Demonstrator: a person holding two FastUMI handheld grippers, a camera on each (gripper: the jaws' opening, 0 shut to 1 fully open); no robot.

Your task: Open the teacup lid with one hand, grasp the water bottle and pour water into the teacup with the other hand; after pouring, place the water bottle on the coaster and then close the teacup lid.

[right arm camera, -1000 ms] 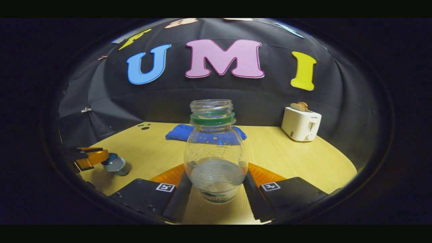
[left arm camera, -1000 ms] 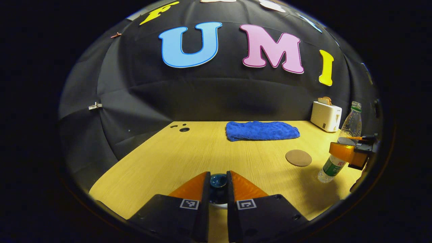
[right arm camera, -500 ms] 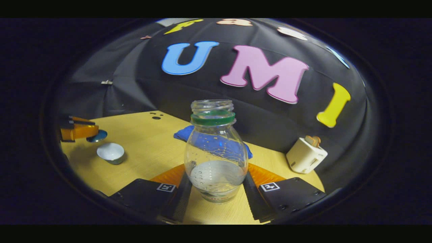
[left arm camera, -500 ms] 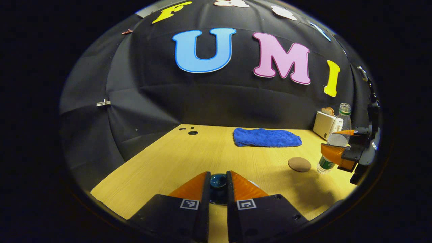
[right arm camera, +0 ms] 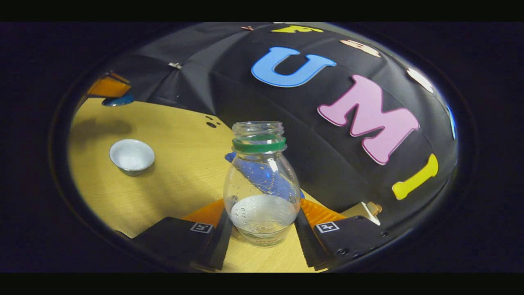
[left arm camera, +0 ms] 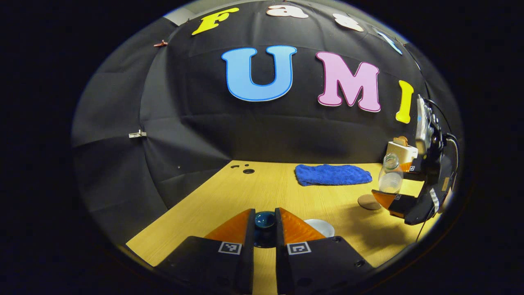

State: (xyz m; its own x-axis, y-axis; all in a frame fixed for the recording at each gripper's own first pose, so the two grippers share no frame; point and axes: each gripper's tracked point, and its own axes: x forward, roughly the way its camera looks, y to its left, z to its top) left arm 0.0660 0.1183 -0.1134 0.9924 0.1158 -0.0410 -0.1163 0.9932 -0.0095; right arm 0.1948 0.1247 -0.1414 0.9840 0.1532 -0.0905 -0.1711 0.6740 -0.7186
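Lid's off: the left gripper [left arm camera: 264, 223] has its fingers clamped on the lid [left arm camera: 264, 220], above the desk [left arm camera: 245, 192]. The right gripper [right arm camera: 262, 223] squeezes the water bottle [right arm camera: 261, 188], tilting toward the open teacup [right arm camera: 132, 156], probably empty. Pouring, coaster [left arm camera: 369, 202] and re-lidding remain.

Loads of bare surface [left arm camera: 245, 192] around the cup [right arm camera: 132, 155], it sits on its own with nothing touching it, so the way in from above is open. Left of the cup it's bare wood out to the edge. Stuff in the way sits past the cup toward the back wall: a blue towel [left arm camera: 332, 174], a round coaster [left arm camera: 368, 201] nearer, and a toaster [left arm camera: 401, 150] in the far corner.
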